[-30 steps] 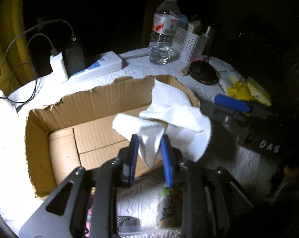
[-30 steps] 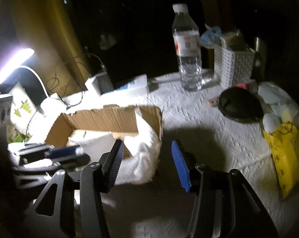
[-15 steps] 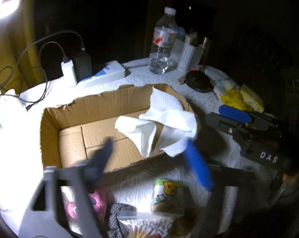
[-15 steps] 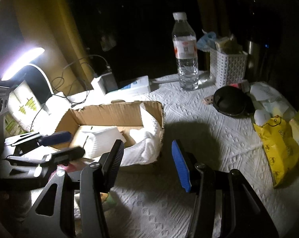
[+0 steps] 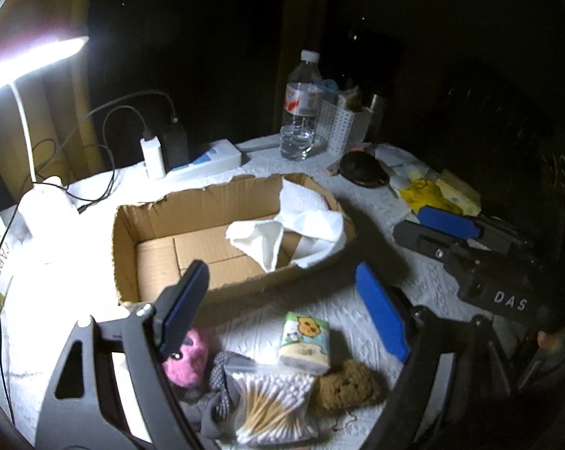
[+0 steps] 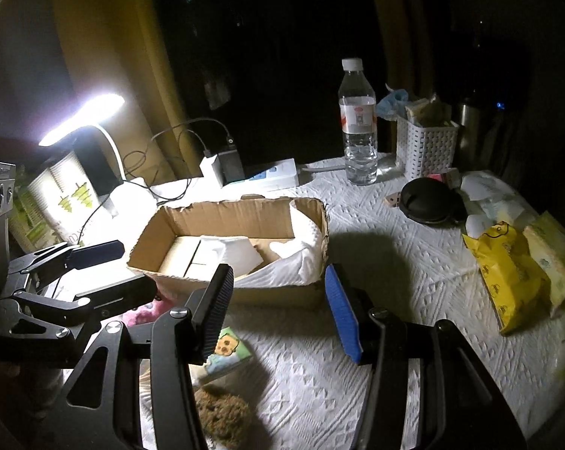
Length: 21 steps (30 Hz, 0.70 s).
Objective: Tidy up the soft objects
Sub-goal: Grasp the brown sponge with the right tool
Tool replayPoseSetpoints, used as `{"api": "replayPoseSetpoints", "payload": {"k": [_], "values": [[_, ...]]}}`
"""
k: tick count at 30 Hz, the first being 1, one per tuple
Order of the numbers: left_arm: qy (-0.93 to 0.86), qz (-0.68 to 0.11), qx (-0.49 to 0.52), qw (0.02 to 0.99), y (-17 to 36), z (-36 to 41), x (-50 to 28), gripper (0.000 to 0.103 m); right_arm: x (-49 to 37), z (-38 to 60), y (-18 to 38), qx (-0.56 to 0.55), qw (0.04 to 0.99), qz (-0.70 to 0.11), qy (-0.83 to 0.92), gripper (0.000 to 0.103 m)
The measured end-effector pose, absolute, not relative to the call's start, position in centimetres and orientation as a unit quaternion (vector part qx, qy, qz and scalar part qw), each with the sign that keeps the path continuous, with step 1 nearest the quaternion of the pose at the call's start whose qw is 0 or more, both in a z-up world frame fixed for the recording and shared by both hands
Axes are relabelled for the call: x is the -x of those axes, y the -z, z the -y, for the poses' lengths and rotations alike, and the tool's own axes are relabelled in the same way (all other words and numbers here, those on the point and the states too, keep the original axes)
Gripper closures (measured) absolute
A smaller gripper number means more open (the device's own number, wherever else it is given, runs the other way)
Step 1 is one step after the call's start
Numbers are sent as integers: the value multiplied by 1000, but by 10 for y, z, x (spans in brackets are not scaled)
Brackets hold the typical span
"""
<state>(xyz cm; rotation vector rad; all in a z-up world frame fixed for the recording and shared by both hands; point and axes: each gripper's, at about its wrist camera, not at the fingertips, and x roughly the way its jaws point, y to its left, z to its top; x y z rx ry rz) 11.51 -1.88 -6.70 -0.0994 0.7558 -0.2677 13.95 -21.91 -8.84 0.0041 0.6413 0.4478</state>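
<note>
table (image 6: 394, 262): white embossed cover, lamp-lit | room: dark | left gripper (image 5: 282, 300): spread, empty | right gripper (image 6: 278, 311): spread, empty

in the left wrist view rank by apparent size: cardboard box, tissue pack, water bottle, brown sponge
1. cardboard box
2. water bottle
3/4. tissue pack and brown sponge: alike, not ranked; both sit nearer the camera.

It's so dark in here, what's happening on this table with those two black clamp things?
A person is sorting soft things into an open brown cardboard box. A white cloth already lies in the box, draped over its right wall. Both handheld grippers are open and empty: the left gripper hovers over a waiting pile, a pink plush toy, a small cartoon-printed tissue pack, a brown sponge and a bag of cotton swabs. The right gripper hangs just in front of the box.
</note>
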Motion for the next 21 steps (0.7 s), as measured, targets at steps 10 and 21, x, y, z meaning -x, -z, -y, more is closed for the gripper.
{"api": "replayPoseSetpoints", "payload": {"k": [10, 21], "values": [[137, -354, 49, 924, 60, 17, -85, 21, -108, 219, 86, 1, 926, -306, -219, 49], [123, -367, 56, 920, 83, 5, -60, 20, -92, 218, 106, 3, 920, -325, -218, 49]]}}
